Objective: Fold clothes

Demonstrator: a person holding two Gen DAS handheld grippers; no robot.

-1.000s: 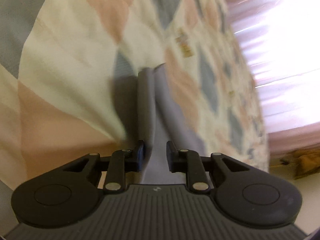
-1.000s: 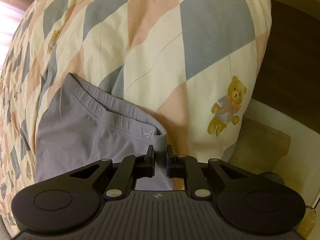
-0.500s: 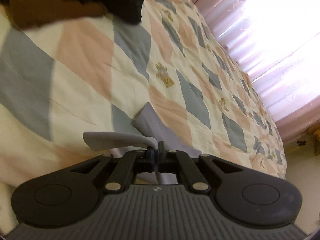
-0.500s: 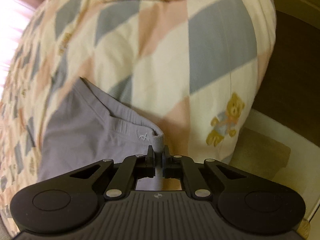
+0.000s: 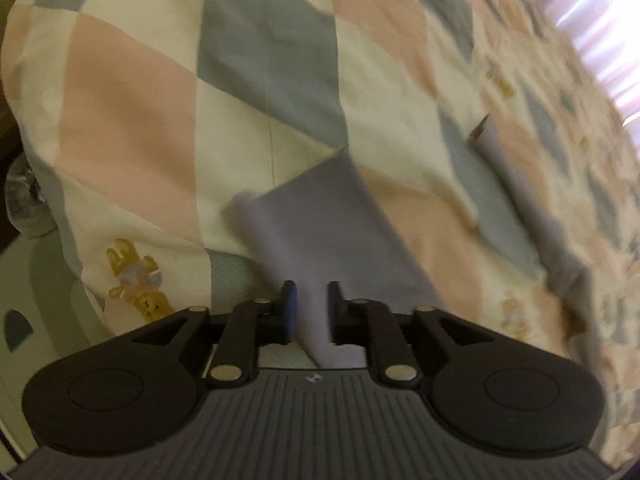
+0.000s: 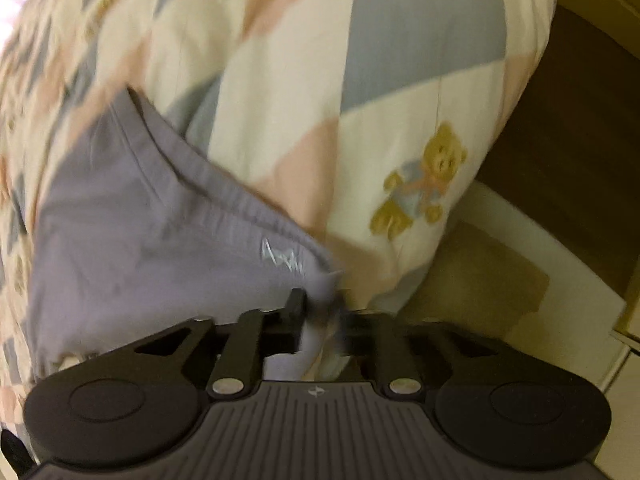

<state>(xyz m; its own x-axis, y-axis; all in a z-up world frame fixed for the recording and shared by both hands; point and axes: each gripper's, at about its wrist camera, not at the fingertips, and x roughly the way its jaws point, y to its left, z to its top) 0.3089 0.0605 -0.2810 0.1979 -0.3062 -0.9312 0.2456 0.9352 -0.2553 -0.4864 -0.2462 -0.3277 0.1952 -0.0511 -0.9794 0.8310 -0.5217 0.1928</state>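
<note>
While both views are motion-blurred, we read this as mid-fold on the grey garment (image 5: 316, 232), lying on the checked quilt (image 5: 132, 92) near the bed's corner. Left gripper (image 5: 311, 312): jaws parted a moderate gap, a strip of the grey cloth running between them toward 12 o'clock; we can't tell if the pads actually bear on it, looks more released than pinched. Quilt drops off at 8–9 o'clock, floor below; flat open quilt from 11 through 2 o'clock, so room to lay the fold there. Right gripper (image 6: 318, 312): jaws look nearly closed on the waistband corner (image 6: 320, 276), though blur smears the right finger. Garment body spreads to 10 o'clock; bed edge and a teddy bear print (image 6: 420, 184) at 1–2 o'clock, floor beyond at 3. Next move, in our judgement: carry the waistband corner toward 10–11 o'clock, away from the edge, keeping the cloth taut.
</note>
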